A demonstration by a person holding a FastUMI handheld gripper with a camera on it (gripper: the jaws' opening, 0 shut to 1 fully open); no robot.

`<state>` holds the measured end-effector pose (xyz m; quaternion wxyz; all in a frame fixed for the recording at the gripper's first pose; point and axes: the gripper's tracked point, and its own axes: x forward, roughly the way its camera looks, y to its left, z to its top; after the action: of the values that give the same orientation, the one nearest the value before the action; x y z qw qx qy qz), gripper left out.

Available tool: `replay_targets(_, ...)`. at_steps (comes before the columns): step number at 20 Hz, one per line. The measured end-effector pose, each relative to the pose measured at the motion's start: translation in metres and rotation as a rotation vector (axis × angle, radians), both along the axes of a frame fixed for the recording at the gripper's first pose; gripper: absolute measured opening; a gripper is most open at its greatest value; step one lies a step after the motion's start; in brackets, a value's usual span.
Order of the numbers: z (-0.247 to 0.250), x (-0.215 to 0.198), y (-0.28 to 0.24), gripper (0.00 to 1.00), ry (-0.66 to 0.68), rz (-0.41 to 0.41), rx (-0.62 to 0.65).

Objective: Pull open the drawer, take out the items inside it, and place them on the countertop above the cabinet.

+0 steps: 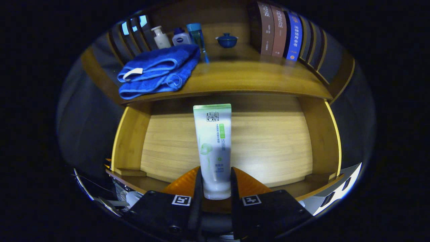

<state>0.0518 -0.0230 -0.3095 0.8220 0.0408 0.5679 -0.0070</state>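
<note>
Gripper view is taken up by an open wooden drawer [168,144], seen from above, with the countertop [255,80] of the cabinet beyond it at twelve o'clock. The gripper [215,188] is closed on a white tube [213,144] with a green end – both fingers are pressed against its cap end, one at each side, and the tube is held pointing straight ahead toward twelve o'clock over the drawer's pale floor. The tube's green crimped end is seen just below the front edge of the countertop.

On the countertop, at about ten o'clock from the tube, a folded blue towel [158,72] is laid, overhanging the edge slightly. Behind the towel, three bottles are lined up – a white pump bottle [161,37], a small white bottle with a blue cap [180,37] and a taller blue-capped clear bottle [196,37]. A small blue lidded bowl [227,40] is set at twelve o'clock, well apart from them. A row of upright books [280,32] is stood at one o'clock.
</note>
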Motion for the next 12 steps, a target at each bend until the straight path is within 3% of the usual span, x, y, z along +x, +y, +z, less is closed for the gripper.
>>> replay_targets(7,0.057,0.097,-0.004,0.40,-0.179,-0.035,0.006)
replay_targets(12,0.030,0.171,-0.013,0.40,-0.156,-0.073,-0.003)
